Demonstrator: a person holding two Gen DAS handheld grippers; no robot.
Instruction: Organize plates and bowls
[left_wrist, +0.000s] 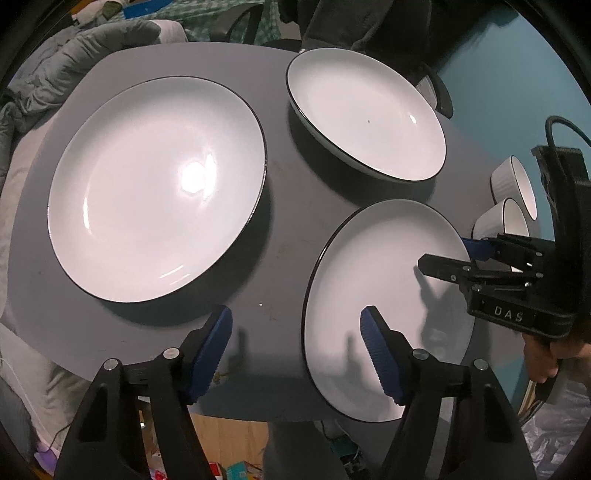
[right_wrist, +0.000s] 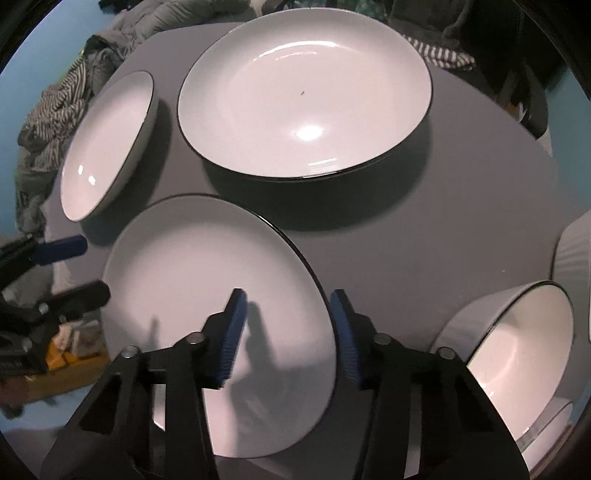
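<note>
Three white plates with dark rims lie on a grey round table (left_wrist: 288, 229). The near flat plate (left_wrist: 384, 295) (right_wrist: 218, 295) hangs over the table's front edge. A large plate (left_wrist: 155, 188) (right_wrist: 107, 147) lies at the left and a deep plate (left_wrist: 365, 110) (right_wrist: 306, 96) at the back. Two white ribbed bowls (left_wrist: 513, 206) stand at the right; one bowl (right_wrist: 517, 343) is close in the right wrist view. My left gripper (left_wrist: 295, 332) is open, straddling the near plate's left rim. My right gripper (right_wrist: 288, 325) (left_wrist: 443, 254) is open, straddling that plate's right rim.
Grey and striped clothing (right_wrist: 55, 110) is heaped beyond the table's far left edge. A dark chair (left_wrist: 240, 26) stands behind the table. The floor below the front edge shows boxes and clutter (left_wrist: 229, 443).
</note>
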